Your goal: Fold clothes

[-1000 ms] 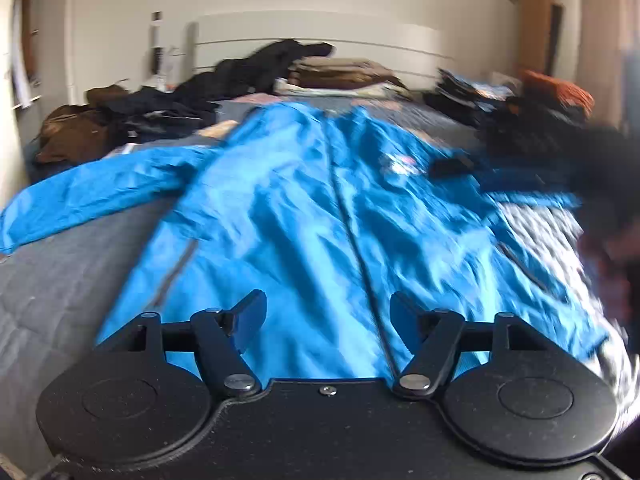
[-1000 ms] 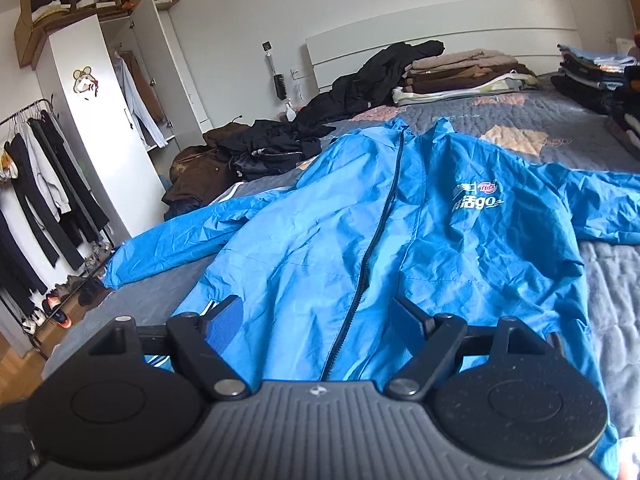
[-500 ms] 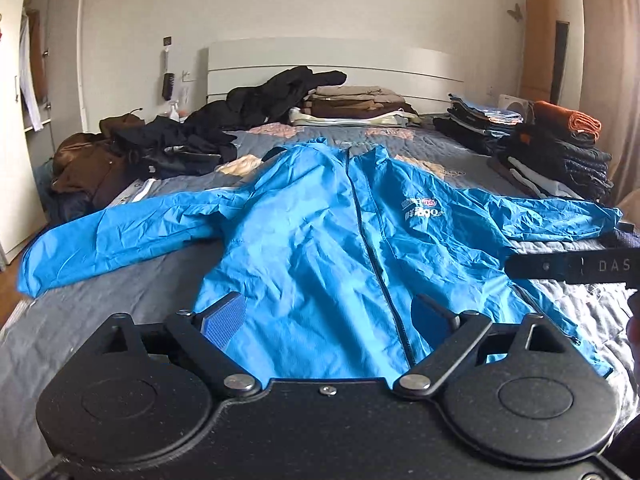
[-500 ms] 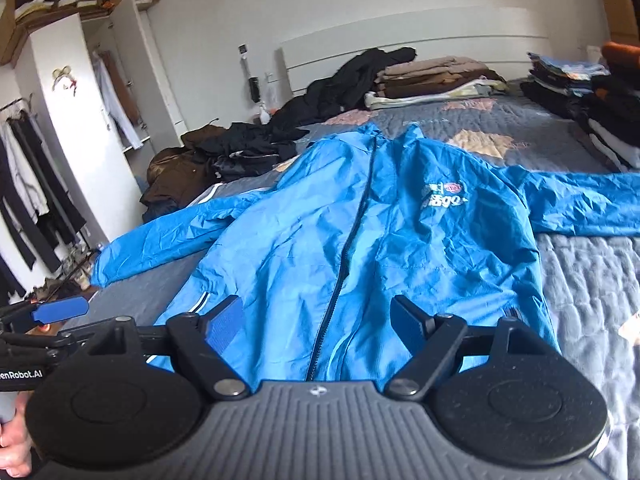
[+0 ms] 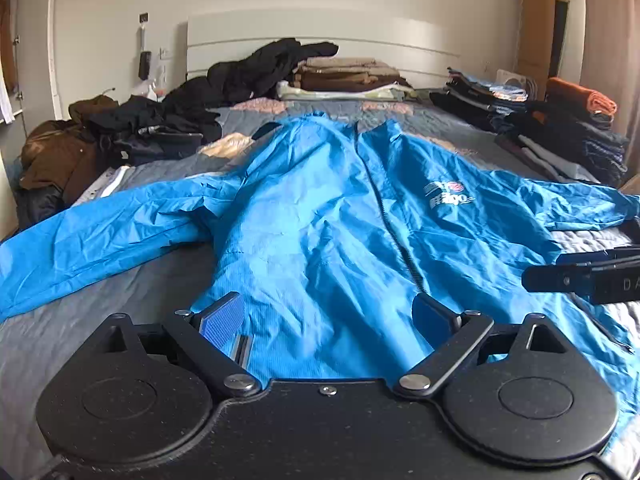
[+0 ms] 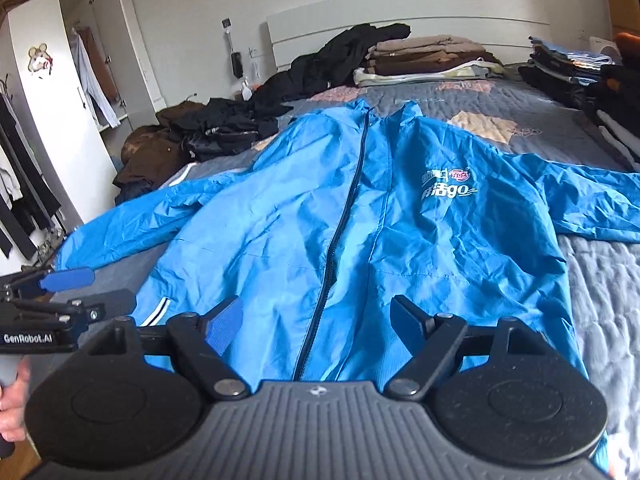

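Jacket (image 5: pixel 320 232), blue and zipped, lies flat and face up on the bed (image 5: pixel 120 312), sleeves spread sideways. I have my left gripper (image 5: pixel 328 316) and right gripper (image 6: pixel 316 320) over its hem, both jaws spread, pinching nothing.

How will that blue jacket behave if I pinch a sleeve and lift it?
The blue jacket probably flops and drapes; its thin fabric lies flat and finely creased on the bed. It looks light, so the body should trail easily. The shiny shell may slip between the pads; grip a seam or cuff.
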Demonstrator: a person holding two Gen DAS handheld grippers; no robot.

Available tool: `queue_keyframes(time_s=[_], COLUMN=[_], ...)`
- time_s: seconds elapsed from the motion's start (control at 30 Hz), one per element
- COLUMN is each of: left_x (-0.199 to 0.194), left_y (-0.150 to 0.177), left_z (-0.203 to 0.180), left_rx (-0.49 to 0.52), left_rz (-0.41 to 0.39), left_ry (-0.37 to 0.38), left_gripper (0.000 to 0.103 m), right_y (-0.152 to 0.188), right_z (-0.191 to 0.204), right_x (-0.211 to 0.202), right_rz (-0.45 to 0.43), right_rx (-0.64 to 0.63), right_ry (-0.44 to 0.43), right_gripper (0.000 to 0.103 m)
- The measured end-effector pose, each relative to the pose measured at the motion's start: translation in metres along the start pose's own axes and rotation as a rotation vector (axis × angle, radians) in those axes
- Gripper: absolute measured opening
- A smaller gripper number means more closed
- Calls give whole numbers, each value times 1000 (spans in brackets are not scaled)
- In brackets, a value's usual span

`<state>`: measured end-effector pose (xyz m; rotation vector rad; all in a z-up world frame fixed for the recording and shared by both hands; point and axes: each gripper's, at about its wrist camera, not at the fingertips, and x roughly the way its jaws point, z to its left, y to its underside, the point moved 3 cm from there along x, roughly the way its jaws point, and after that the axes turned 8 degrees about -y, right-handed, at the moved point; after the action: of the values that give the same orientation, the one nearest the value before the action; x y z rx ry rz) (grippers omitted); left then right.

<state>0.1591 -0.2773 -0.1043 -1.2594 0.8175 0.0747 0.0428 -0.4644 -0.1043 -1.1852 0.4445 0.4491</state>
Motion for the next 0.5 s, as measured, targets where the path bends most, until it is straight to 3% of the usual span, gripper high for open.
queue_keyframes(time_s=[0.2, 0.5], left_x=[5, -43], left_y=[-30, -124], left_z=[3, -2], left_rx=[6, 4], left_rz=[82, 151], left_ry=[5, 5], left_gripper=[90, 90], right_y=[-19, -107], right_z=[-7, 10], right_x=[19, -30], right_rz=[69, 118], right_rx=[46, 97], right_ry=[10, 37], right_gripper=[80, 80])
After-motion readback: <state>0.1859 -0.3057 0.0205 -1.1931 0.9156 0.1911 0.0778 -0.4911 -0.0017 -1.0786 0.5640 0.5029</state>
